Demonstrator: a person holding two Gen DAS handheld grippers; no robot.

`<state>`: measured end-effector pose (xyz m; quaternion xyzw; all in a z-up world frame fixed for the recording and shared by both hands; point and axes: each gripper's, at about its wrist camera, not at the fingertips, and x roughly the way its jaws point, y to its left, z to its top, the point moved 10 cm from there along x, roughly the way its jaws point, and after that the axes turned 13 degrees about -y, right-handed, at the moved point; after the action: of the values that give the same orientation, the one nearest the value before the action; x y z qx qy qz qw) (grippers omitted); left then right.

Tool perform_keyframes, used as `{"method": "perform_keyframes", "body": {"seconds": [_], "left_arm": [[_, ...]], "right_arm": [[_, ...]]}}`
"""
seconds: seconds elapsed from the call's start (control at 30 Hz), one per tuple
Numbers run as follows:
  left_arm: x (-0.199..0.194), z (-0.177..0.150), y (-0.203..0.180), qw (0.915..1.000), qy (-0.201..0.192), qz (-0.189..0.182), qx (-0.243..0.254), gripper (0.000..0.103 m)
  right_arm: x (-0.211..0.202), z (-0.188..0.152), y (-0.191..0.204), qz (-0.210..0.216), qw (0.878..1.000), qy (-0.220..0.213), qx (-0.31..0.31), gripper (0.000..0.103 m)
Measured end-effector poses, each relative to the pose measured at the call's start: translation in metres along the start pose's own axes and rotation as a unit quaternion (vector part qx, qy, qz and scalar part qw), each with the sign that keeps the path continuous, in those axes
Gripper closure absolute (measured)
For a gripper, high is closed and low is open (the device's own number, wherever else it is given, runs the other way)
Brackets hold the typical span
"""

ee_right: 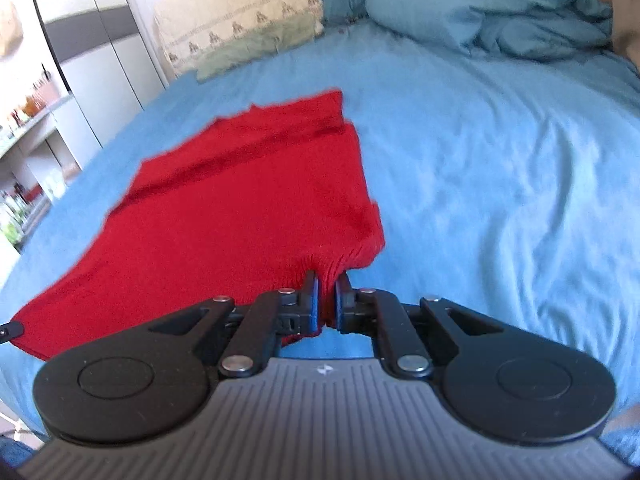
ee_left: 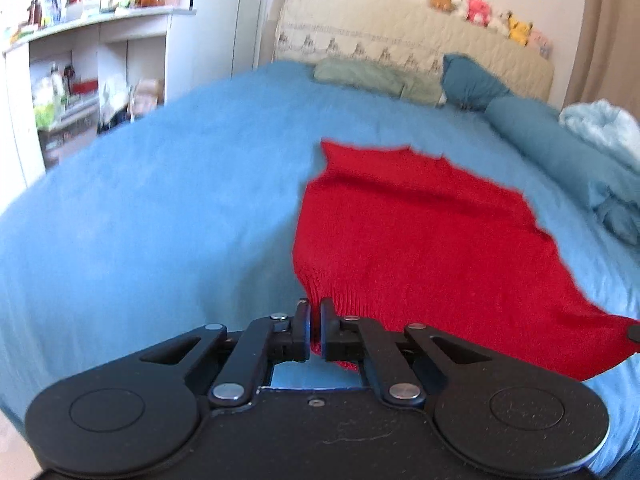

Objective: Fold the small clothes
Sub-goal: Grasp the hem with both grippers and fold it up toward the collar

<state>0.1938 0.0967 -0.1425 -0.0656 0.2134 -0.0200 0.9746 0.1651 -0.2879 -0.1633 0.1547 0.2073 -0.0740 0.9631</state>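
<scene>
A red knitted garment (ee_left: 420,232) lies spread over the light blue bed cover (ee_left: 160,220); it also shows in the right wrist view (ee_right: 240,208). My left gripper (ee_left: 315,316) is shut on the ribbed hem at the garment's near left corner. My right gripper (ee_right: 328,300) is shut on the ribbed hem at the near right corner. Both near corners are lifted a little off the bed, and the far part rests on the cover. The tip of the other gripper shows at the frame edge in each view.
Pillows (ee_left: 380,76) and a teal pillow (ee_left: 472,80) lie at the headboard. A rumpled teal duvet (ee_right: 500,20) lies at the far right. White shelves (ee_left: 80,72) with clutter stand left of the bed. Plush toys (ee_left: 480,12) line the headboard top.
</scene>
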Motion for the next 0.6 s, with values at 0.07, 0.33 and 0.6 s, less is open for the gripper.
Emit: {"method": "perform_keyframes", "body": {"seconds": [0.07, 0.33, 0.6], "left_arm": [[0.001, 0.021, -0.005, 0.9998, -0.018, -0.005, 0.003, 0.099], [0.059, 0.126, -0.027, 0.9961, -0.082, -0.028, 0.014, 0.099], [0.216, 0.227, -0.053, 0.9943, -0.105, 0.012, 0.019, 0.099]], "right_arm": [[-0.001, 0.020, 0.006, 0.012, 1.000, -0.015, 0.003, 0.080], [0.037, 0.126, 0.033, 0.060, 0.996, -0.067, 0.027, 0.080], [0.186, 0.235, 0.056, 0.055, 0.995, -0.079, 0.021, 0.080]]}}
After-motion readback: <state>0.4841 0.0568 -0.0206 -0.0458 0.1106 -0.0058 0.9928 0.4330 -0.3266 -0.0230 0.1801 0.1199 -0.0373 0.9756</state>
